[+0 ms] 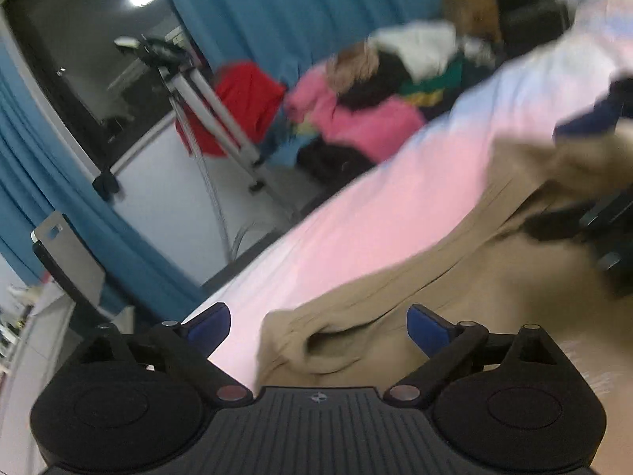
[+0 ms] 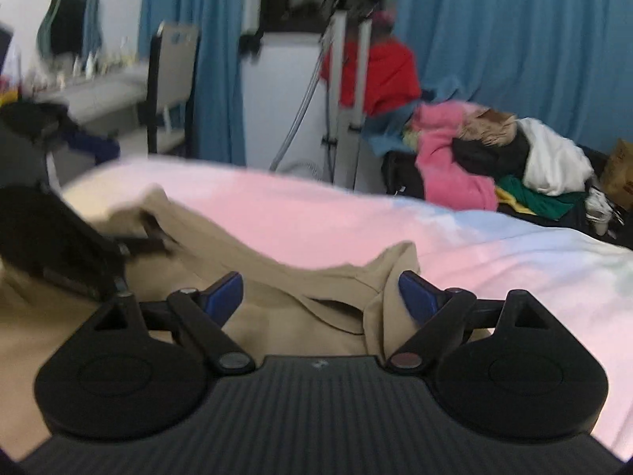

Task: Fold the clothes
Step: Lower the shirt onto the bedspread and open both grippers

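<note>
Your left gripper (image 1: 318, 326) and right gripper (image 2: 320, 297) both hang low over the tan top (image 2: 277, 301) on the pink bed (image 2: 300, 221), fingers spread wide, gripping nothing. No words can be read.

garment (image 2: 277, 261) on bed (image 2: 494, 253), clothes pile (image 2: 494, 158) behind

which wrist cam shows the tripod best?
Left wrist: the tripod shows from its head down its spread legs to the feet on the floor. Right wrist gets only its upper legs and blurred head; the pink sheet hides its base.
</note>
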`<state>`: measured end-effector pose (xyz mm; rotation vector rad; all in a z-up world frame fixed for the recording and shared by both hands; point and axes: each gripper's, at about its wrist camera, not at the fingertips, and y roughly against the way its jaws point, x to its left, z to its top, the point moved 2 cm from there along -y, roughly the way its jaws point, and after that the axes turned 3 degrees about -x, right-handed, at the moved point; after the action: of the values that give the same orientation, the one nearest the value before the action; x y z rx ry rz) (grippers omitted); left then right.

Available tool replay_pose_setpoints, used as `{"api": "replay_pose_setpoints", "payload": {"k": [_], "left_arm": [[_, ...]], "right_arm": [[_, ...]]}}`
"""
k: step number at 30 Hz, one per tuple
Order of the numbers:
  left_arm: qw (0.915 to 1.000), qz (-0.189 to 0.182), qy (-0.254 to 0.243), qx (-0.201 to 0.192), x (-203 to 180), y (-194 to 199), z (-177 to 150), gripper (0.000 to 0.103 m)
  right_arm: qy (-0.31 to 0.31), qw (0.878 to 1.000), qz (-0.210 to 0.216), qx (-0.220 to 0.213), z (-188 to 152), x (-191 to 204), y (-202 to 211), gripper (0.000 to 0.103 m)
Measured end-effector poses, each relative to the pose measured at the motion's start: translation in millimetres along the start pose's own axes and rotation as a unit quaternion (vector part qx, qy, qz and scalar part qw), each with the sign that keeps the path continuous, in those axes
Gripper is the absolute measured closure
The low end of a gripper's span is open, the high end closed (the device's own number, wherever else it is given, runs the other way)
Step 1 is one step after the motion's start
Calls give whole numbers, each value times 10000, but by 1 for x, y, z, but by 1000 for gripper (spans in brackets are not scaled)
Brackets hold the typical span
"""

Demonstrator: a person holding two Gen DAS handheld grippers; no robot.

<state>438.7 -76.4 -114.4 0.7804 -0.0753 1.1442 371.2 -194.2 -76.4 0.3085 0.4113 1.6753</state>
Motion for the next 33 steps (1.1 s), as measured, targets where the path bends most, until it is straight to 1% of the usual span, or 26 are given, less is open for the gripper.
{"api": "replay_pose_setpoints", "payload": {"k": [2,3,4,6,9,11,14,18,20,23,25,30,33], "left_arm": [[9978,-98,577,-306,-4,36,-6,5],[9950,-118,894,-437,-5,55,-11,5],[9909,-133,1215,-565,-5,75,-15,5],[9818,-137,1752,-717,-9,116,-36,5],[9736,76,2166,-715,-19,167,-59,5],[9677,190,2407,-726,-23,201,-73,5],[9543,288,2860,-820,-25,253,-95,5],[9384,331,3352,-778,-24,301,-120,5],[9303,375,3581,-704,-24,313,-133,5],[9118,482,4036,-575,-13,307,-149,5],[8981,553,4336,-490,-4,302,-160,5],[8597,708,5049,-305,16,285,-186,7],[8475,774,5244,-258,33,259,-195,9]], "right_arm": [[-295,9993,-45,-228,-2,1,32,16],[-429,9985,-48,-328,-5,1,48,16],[-573,9975,-45,-418,-9,1,66,16],[-868,9946,-18,-569,-24,-1,104,16],[-1199,9903,-33,-704,-48,-5,153,16],[-1321,9887,-108,-702,-62,-5,183,16],[-1266,9893,-158,-711,-77,-1,219,16],[-1100,9905,-169,-813,-89,8,253,16],[-1145,9895,-167,-864,-95,10,266,16],[-1432,9855,-247,-879,-105,7,277,16],[-1603,9830,-278,-846,-110,3,277,16],[-1678,9819,-357,-800,-114,-5,265,16],[-1865,9794,-311,-704,-118,-10,253,16]]}}
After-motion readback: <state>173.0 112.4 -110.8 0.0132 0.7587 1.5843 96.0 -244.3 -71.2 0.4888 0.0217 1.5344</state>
